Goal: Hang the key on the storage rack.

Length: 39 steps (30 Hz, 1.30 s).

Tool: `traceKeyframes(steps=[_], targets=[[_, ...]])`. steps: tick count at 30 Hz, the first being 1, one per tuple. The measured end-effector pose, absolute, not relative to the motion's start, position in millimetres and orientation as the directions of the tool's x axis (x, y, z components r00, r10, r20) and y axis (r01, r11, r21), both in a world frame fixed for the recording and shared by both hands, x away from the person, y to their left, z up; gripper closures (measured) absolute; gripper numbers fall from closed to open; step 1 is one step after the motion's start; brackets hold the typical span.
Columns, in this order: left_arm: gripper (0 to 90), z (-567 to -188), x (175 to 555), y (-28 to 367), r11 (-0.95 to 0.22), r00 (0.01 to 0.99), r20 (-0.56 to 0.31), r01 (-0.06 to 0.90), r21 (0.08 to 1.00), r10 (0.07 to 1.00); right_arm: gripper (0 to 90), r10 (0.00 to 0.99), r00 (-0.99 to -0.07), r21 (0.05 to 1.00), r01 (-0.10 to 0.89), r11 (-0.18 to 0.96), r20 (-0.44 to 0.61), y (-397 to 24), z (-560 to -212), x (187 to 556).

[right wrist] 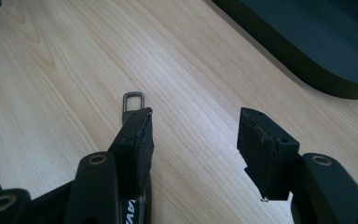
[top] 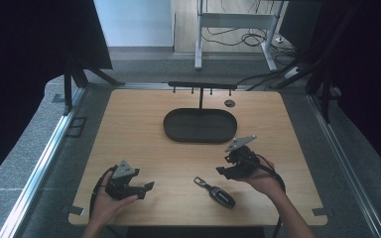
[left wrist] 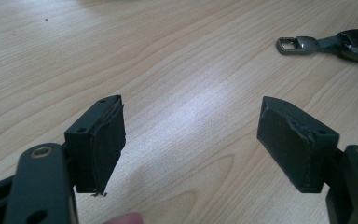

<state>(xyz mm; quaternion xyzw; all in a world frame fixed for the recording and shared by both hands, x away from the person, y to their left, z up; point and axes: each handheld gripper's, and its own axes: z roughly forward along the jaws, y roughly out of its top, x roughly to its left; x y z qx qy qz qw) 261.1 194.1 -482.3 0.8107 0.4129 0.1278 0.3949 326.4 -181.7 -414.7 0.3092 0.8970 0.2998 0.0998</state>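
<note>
Key fob lies flat on the wooden surface near the front edge, between the two tools. Its long axis runs diagonally: metal loop end up and to the left, dark body down and to the right. Right tool sits just above and to the right of it and is the nearer one; in the right gripper view the metal loop peeks out past the left jaw, so the fob lies beneath and beside that tool, not between its jaws. Left tool rests well apart, to the fob's left. Both tools gape wide with nothing held. Oval black tray at mid-surface looks empty. Hook rack rises behind it, hooks bare.
</note>
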Motion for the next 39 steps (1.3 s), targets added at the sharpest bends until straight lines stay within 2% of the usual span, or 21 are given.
traceKeyframes(steps=[27, 39], targets=[[24.1, -483, 261, 191, -0.357, 0.634, -0.115, 0.565, 0.744, 0.764, 47.3, 0.561, -0.827, 0.516, 0.490, 0.702, 0.022, -141, -434, 326], [24.1, -483, 261, 192, -0.357, 0.637, -0.118, 0.565, 0.744, 0.762, 50.4, 0.556, -0.831, 0.445, 0.505, 0.740, 0.018, -126, -443, 327]])
